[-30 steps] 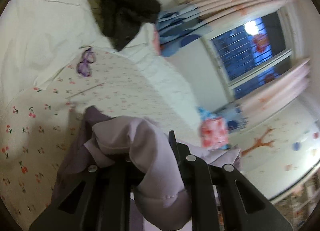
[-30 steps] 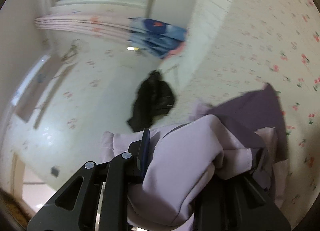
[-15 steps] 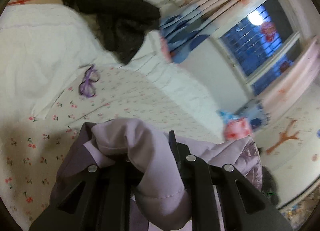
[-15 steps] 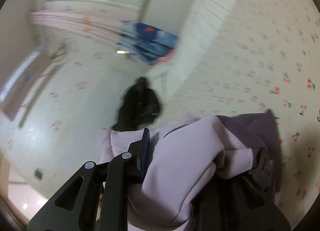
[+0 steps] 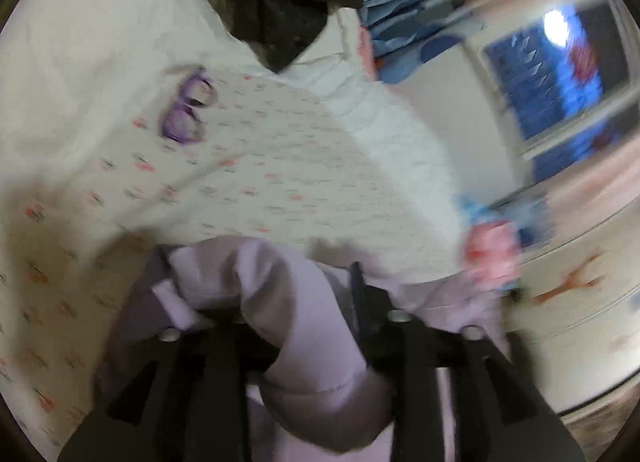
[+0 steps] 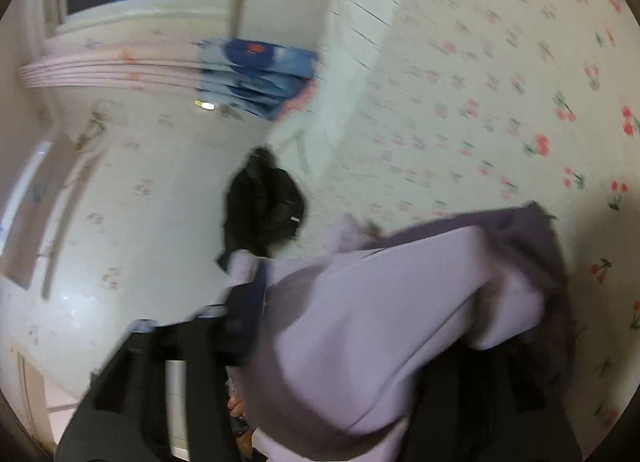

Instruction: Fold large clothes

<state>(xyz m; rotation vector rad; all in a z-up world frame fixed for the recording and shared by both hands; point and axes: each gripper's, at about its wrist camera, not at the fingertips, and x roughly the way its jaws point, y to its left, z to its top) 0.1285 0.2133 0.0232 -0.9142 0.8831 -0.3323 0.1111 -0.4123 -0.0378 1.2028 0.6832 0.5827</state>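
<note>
A padded lilac jacket (image 5: 296,302) lies bunched over the cherry-print bed sheet (image 5: 280,166) at the near edge. My left gripper (image 5: 280,294) has its jaws opening, with a thick fold of the jacket still between them; the left finger is hidden under the cloth. In the right wrist view the same lilac jacket (image 6: 400,322) drapes across my right gripper (image 6: 372,302), whose jaws are also opening wide. Its left fingertip (image 6: 260,274) stands clear of the fabric, and the right finger is covered by it. Both views are blurred.
Purple glasses (image 5: 186,114) lie on the sheet beside a white quilt (image 5: 100,42). A black garment (image 5: 288,14) is heaped at the far end, also seen as the black garment (image 6: 264,202). Blue folded fabric (image 5: 412,22), a pink-and-blue bundle (image 5: 492,250) and a window (image 5: 548,62) lie beyond.
Both pairs of jaws have spread apart from their tight grip on the lilac jacket. Both hands shifted over the bed, and the jacket now sags looser between the fingers.
</note>
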